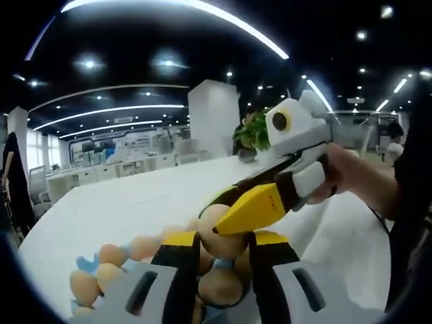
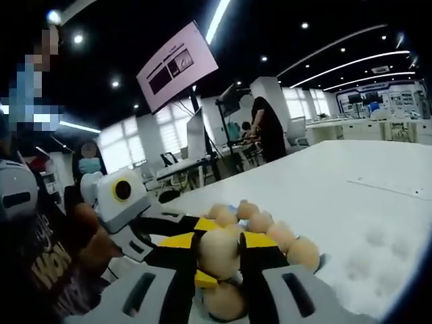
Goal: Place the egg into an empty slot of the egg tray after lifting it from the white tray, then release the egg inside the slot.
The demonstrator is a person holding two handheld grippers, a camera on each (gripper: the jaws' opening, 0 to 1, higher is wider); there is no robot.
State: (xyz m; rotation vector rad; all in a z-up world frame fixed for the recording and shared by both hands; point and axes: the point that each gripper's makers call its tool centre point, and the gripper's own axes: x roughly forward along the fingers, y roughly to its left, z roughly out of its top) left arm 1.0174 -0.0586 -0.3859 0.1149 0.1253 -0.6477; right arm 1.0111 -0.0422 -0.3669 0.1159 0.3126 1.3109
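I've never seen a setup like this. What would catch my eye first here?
Probably the egg held up between yellow-and-black tools at the bottom centre of the left gripper view, with the right tool reaching in from the right in a person's hand. Just under it, more brown eggs sit in a tray on a long white table. Behind that is a big office hall with bright ceiling light strips.
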